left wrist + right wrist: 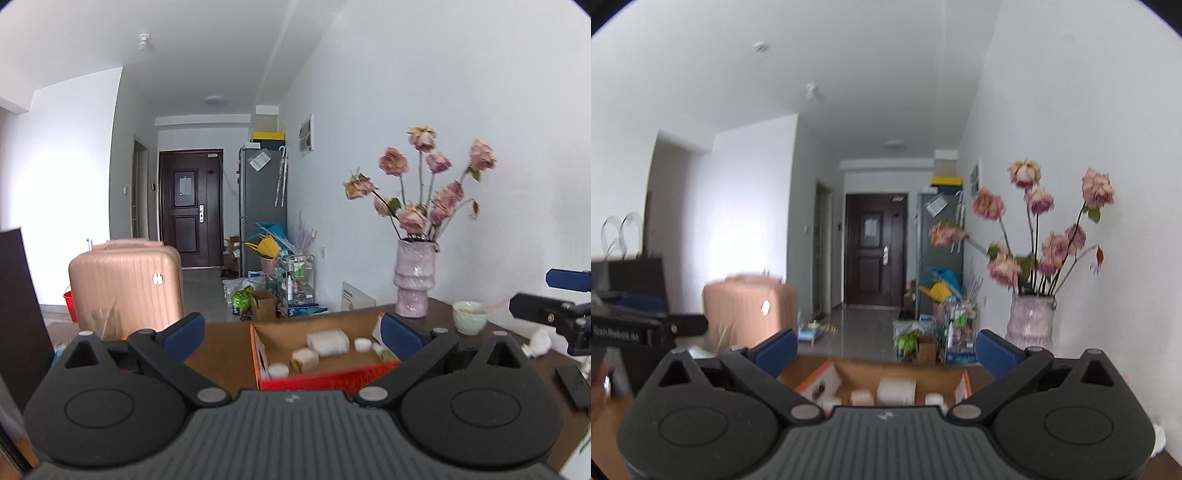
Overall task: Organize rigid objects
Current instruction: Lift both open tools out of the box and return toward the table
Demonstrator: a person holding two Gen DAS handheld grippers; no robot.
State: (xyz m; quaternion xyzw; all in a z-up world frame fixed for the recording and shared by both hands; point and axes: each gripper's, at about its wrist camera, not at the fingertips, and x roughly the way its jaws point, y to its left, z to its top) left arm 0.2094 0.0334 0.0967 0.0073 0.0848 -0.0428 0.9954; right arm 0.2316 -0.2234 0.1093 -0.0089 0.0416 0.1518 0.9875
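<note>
An open cardboard box (325, 379) with an orange-red rim lies on the brown table just ahead of both grippers. Inside it are a white rectangular case (327, 341), a tan block (304, 360) and two white round lids (277, 370). My left gripper (293, 334) is open, its blue pads spread over the box with nothing between them. In the right wrist view the same box (905, 369) shows the white case (897, 390) and small pale pieces. My right gripper (885, 352) is open and holds nothing.
A pink vase (413, 282) of dried roses stands at the table's back right, with a white bowl (470, 316) beside it. A crumpled tissue (537, 343) and a dark flat device (574, 384) lie right. A pink suitcase (125, 284) stands beyond the table.
</note>
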